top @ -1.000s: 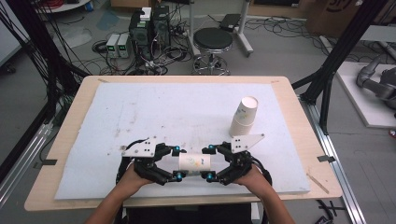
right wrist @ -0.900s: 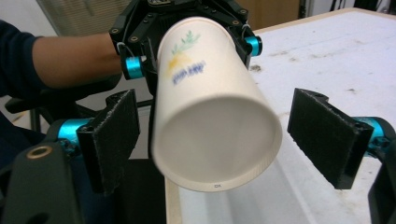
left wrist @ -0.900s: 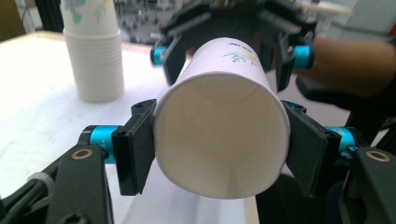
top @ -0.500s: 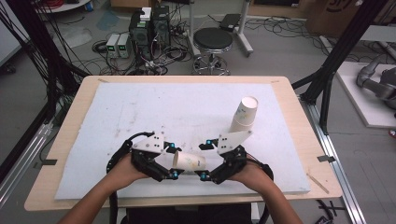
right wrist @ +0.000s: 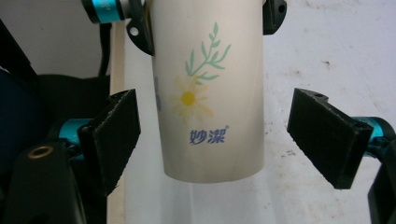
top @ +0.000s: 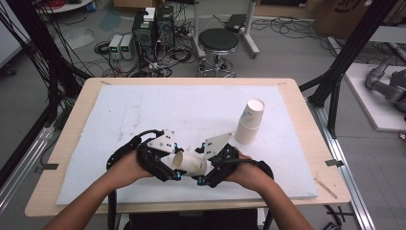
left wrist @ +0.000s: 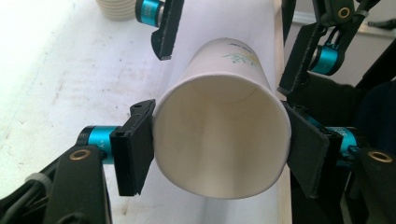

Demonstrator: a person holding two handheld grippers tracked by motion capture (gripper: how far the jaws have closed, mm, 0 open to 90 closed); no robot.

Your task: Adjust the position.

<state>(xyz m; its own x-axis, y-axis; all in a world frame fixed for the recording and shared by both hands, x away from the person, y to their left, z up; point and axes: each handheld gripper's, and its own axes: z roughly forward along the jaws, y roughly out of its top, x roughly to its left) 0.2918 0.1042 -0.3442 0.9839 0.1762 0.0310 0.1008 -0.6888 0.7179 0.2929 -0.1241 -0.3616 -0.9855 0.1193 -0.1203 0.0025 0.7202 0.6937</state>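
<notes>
Left claw (left wrist: pixel 219 144) clamped on the rim end of a paper cup (left wrist: pixel 219 135), held sideways above the worktop (top: pixel 143 110). Right claw (right wrist: pixel 219 140) open astride the base, not touching. Best to close gently, avoiding crushing; stacked cups (top: pixel 250 122) stand nearby.

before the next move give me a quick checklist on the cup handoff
1. Left gripper clamped on the paper cup near its rim: ok.
2. Right gripper open, pads off the cup's base end: ok.
3. Cup lifted off the white mat, lying sideways: ok.
4. Rim squeezed slightly out of round: not ok.
5. Cup stack upright, apart from both hands: ok.
6. Anything inside the held cup: looks empty, ok.
</notes>
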